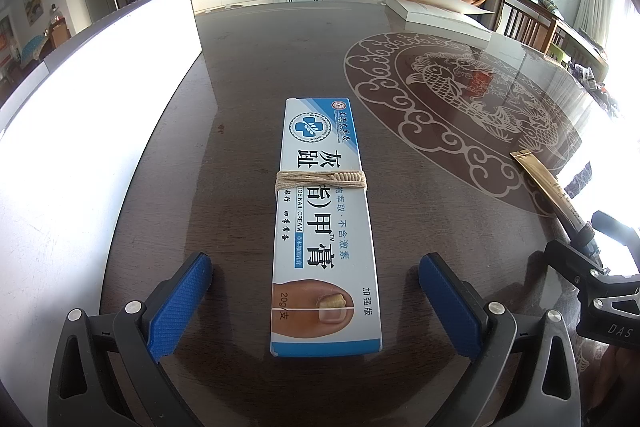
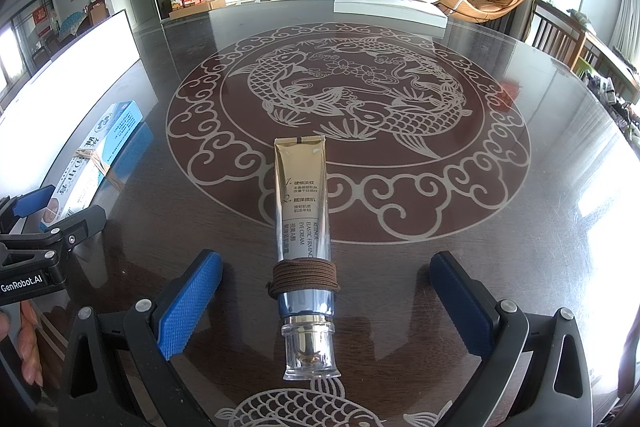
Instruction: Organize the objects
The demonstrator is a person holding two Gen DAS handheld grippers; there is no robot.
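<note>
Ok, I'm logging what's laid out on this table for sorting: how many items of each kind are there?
Cream boxes: 1, the blue and white box tied with tan cord.
Cream tubes: 1, the gold tube wrapped with brown cord.
Flat white boxes: 1, at the far edge.
Large white panels: 1.
Total: 4

Bare table [image 2: 400,267] flanking tube [image 2: 304,227], white panel [image 1: 100,99] walling box's [image 1: 320,227] left

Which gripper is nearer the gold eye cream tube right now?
Right. The right gripper straddles the eye cream tube, open. The left gripper is off to the tube's left, open around the toenail cream box.
</note>
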